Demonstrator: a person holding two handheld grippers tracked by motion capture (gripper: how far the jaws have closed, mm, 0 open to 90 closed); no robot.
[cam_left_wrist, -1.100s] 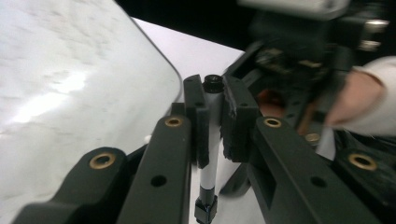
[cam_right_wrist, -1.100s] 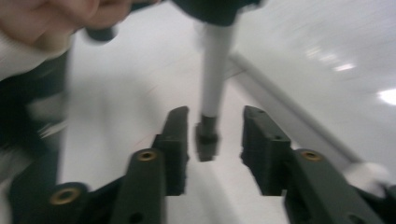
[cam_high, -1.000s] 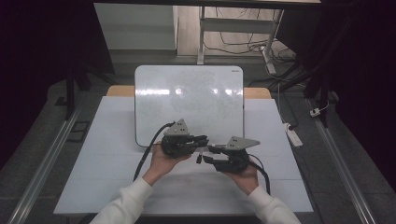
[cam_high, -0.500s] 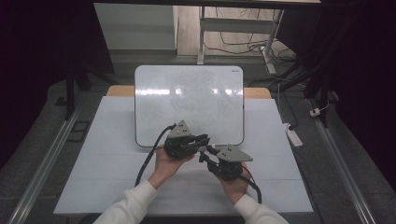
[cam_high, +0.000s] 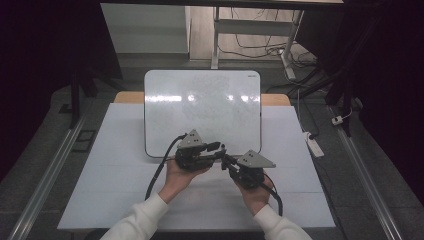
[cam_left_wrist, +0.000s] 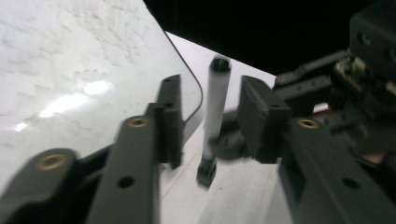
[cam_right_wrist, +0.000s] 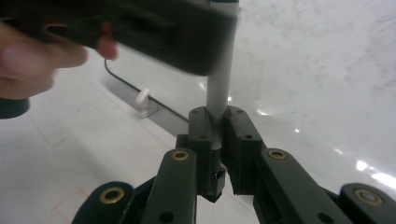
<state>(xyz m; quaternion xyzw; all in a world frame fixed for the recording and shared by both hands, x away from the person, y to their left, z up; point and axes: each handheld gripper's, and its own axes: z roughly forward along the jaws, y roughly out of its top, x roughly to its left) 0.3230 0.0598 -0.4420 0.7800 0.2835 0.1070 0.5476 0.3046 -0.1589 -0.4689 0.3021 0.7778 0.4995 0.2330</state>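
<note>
A slim marker with a pale barrel and a black end stands between the jaws of my right gripper, which is shut on it. My left gripper is open, one jaw on each side of the marker, with a gap on the left side. In the high view the left gripper and the right gripper meet tip to tip at the near edge of a whiteboard. The left gripper's body hides the marker's upper end.
The whiteboard lies on a white sheet that covers the table. A small white piece sits by the board's near edge. A power strip and cables lie on the floor at the right. Metal rails run along both sides of the table.
The left gripper has moved a little up toward the whiteboard. The right hand has swung lower and to the right, its jaws still pointing at the left gripper.
</note>
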